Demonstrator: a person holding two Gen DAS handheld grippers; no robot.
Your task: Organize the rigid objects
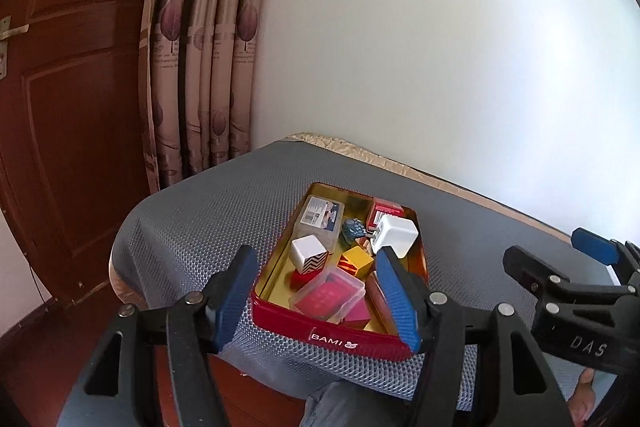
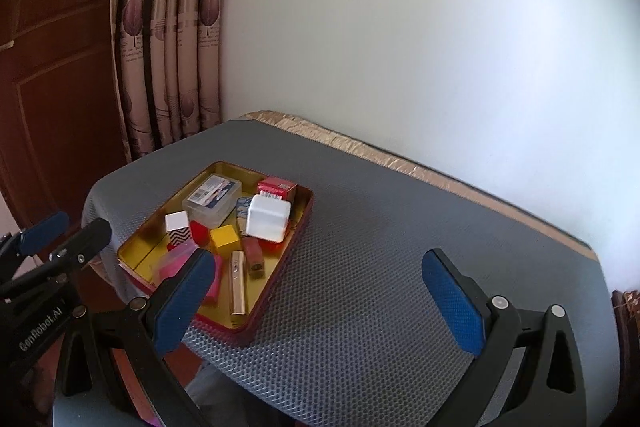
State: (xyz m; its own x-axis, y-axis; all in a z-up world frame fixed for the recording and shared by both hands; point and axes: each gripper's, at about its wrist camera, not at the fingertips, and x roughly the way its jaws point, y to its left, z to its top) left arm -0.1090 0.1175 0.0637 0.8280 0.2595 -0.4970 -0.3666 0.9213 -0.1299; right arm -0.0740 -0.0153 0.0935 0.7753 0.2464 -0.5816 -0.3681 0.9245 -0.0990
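Starting at the left: the left gripper [image 1: 316,297] hangs over the near end of the red tin [image 1: 340,341], jaws spread apart with nothing pinched between them. Its left finger [image 1: 236,291] sits just outside the tin's left wall, while its right finger [image 1: 396,297] is over the tin's near right corner. Right between the fingers is a clear plastic case with a pink card inside [image 1: 330,293]. Just ahead of that is a white cube with a black zigzag side [image 1: 309,253], and to its right a yellow block [image 1: 356,261]. Further ahead, toward the tin's far end, there's a clear box with a printed label [image 1: 323,214] on the left, a white charger plug [image 1: 394,233] on the right and a red pack [image 1: 383,213] behind it.

The whole tin sits on a grey mesh mat [image 1: 208,215] near its left edge — a brown door [image 1: 68,107] and leaf-print curtain [image 1: 200,47] are off beyond that.

The right gripper [image 2: 326,297] is also wide open and empty, held over bare mat. The tin [image 2: 276,295] is off to its left, with its left finger [image 2: 184,301] overlapping the tin's near corner in the right wrist view. A gold lighter-shaped stick [image 2: 237,287] lies just ahead of that finger, a small reddish-brown piece [image 2: 254,257] right beside it.
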